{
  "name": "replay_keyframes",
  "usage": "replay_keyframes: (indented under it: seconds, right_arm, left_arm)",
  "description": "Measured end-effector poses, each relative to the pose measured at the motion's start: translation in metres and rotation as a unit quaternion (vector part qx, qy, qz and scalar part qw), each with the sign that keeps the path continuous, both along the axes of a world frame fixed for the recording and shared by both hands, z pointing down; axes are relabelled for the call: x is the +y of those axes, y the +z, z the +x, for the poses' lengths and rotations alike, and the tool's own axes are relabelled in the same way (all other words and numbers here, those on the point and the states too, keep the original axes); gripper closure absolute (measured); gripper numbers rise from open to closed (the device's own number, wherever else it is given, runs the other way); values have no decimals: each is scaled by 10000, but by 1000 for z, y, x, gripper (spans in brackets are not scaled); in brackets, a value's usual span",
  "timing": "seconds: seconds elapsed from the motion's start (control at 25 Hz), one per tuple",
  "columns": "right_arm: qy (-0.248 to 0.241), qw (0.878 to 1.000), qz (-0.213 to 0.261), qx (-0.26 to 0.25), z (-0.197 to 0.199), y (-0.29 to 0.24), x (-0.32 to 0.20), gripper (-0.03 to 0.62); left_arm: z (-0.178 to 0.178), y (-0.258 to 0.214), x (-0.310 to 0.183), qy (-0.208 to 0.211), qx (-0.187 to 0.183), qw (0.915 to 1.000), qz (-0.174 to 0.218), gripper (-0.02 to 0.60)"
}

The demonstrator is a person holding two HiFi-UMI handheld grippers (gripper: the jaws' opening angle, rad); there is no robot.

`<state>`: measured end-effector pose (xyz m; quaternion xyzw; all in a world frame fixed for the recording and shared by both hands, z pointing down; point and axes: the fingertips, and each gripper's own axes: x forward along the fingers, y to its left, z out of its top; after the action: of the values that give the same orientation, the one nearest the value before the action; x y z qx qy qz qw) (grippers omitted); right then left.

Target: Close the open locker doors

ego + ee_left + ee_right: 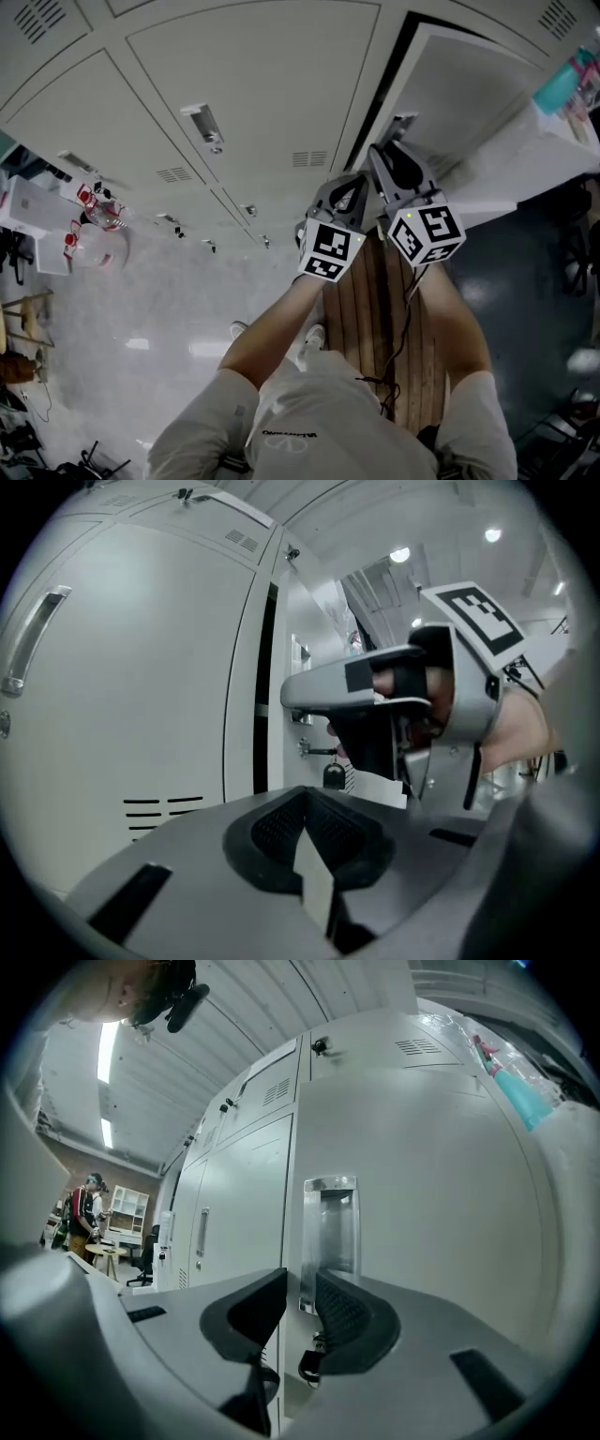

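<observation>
The open locker door (469,98) stands at the right end of the row, swung out from the cabinet face, with a dark gap along its handle edge. It is a plain pale grey panel. Its recessed metal handle (330,1232) sits near that edge, and a small dark padlock (333,775) hangs just below it. The neighbouring locker doors (253,84) to the left lie flush and closed, each with its own handle and vent slots (159,808).

The right tool (291,1312) is held level, straight at the handle, its ribbed pads spread with nothing pinched between them. The handle shows through the gap just ahead. I cannot tell whether the tips touch the door.

The left tool (309,850) sits just beside it, nearer the closed doors, also level, its pads pressed together and holding nothing.

Both forearms reach forward side by side, the marker cubes almost touching.
</observation>
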<state>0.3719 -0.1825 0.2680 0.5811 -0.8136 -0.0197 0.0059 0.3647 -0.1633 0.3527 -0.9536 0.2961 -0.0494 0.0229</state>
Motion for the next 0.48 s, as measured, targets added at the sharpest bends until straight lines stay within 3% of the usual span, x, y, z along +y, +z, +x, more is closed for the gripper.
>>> replay_keyframes:
  seconds: [0.32,0.48]
  right_arm:
    - [38,10000,39,-7,0,0,-15,491]
    - [95,9999,68,-40,1,0,-20,490]
  left_arm:
    - [10,12,-32,-406,-34,9991,-127,577]
    - [17,16,-37,-414,-88,9990,-124,578]
